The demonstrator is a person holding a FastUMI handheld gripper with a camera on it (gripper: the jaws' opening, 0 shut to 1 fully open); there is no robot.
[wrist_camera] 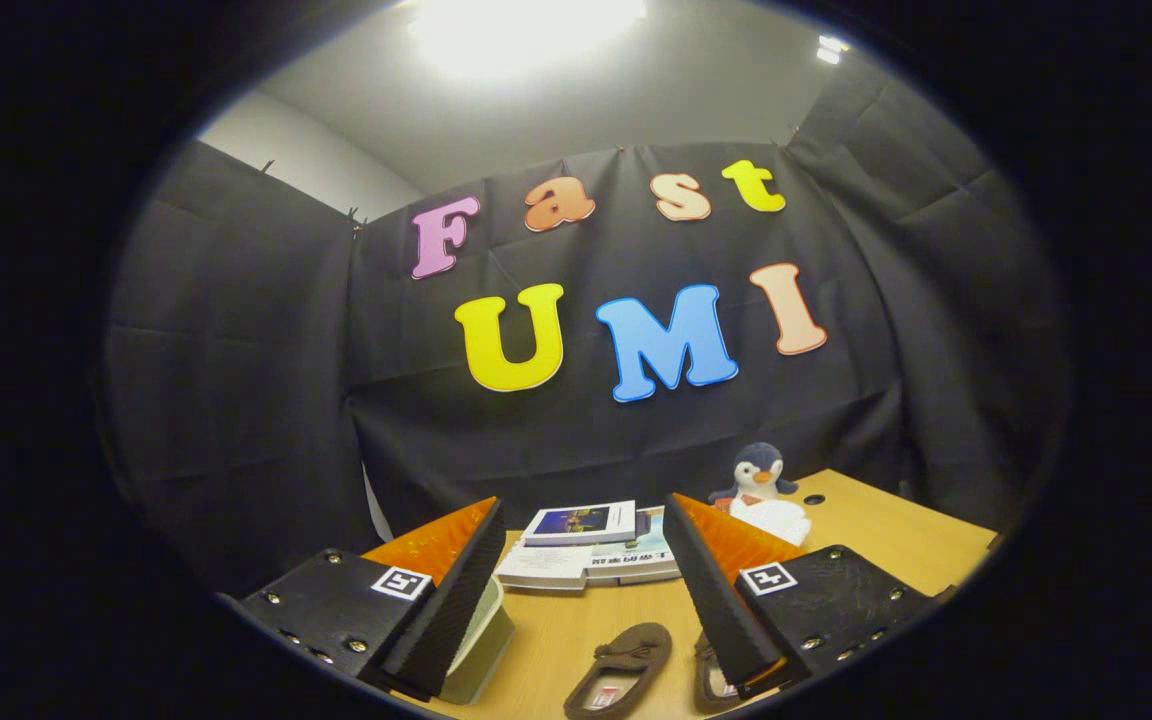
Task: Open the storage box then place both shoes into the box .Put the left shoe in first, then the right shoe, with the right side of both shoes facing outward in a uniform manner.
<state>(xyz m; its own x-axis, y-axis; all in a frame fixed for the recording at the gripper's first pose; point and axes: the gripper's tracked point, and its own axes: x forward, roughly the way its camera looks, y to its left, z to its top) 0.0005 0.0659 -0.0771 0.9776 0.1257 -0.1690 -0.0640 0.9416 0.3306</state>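
The gripper (586, 590) is held up over a wooden table (876, 540), its fingers spread wide apart with nothing between the pads. Below the gap between the fingers lies a brown slipper-style shoe (619, 670), a dark brown slip-on with a stitched toe and a pale insole bearing a small label. Its long axis runs slantwise, toe pointing away and a little toward the right finger, heel nearest the gripper. A second brown shoe (708, 682) lies just beside it, mostly hidden behind the right finger. A pale storage box (479, 640) sits partly behind the left finger. Beyond the fingers are stacked books (586, 545) and a plush penguin (758, 470).
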